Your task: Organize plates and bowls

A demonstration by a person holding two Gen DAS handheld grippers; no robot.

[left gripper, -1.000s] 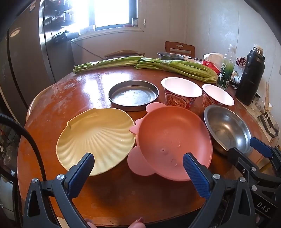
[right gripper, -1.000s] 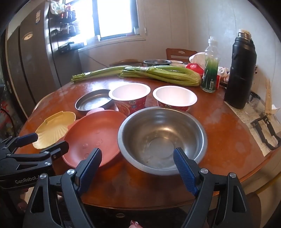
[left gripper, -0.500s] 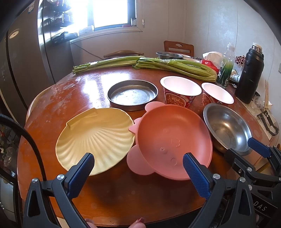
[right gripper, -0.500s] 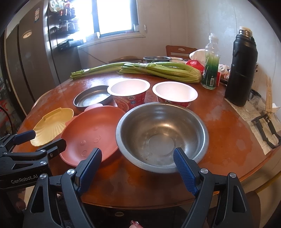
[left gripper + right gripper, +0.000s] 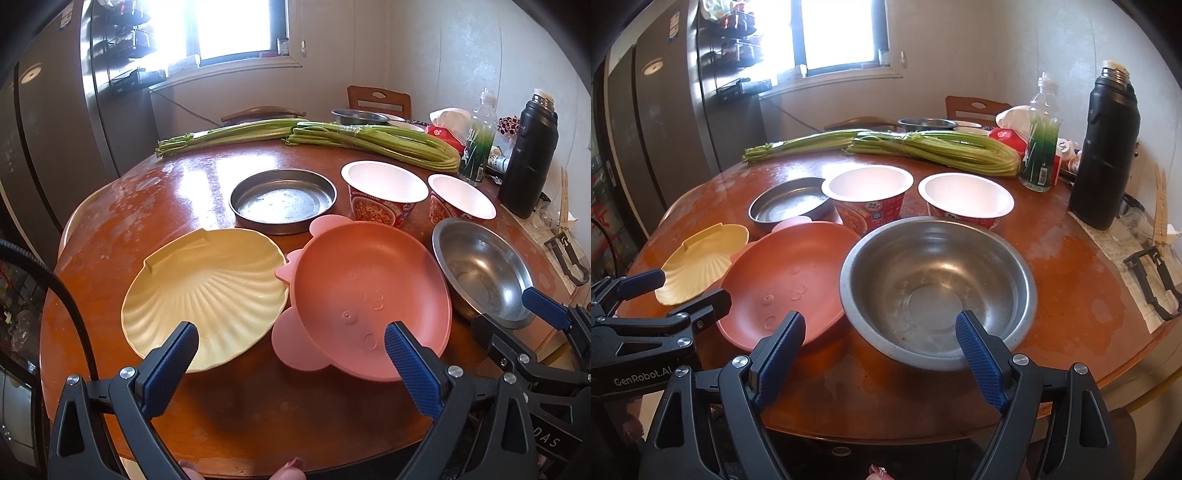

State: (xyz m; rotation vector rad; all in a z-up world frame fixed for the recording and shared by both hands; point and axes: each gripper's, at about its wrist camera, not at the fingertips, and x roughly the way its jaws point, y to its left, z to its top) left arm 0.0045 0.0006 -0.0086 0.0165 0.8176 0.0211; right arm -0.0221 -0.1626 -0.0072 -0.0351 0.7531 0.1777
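A yellow shell-shaped plate [image 5: 207,295] lies at the front left of the round wooden table [image 5: 147,206]. A pink pig-faced plate [image 5: 369,288] lies beside it, and shows in the right wrist view [image 5: 786,280]. A steel bowl [image 5: 938,284] sits to its right. A flat steel dish [image 5: 282,199] and two white-and-red paper bowls [image 5: 384,184] [image 5: 461,199] stand behind. My left gripper [image 5: 291,347] is open and empty, just short of the two plates. My right gripper [image 5: 881,332] is open and empty at the steel bowl's near rim.
Long green celery stalks [image 5: 332,136] lie across the back of the table. A black flask [image 5: 1106,147] and a green bottle [image 5: 1041,147] stand at the back right. A black clip [image 5: 1154,280] lies on paper at the right edge. A fridge [image 5: 55,129] stands at left.
Both grippers have moved slightly forward toward the dishes; the right one has closed in on the steel bowl. Nothing on the table has moved.
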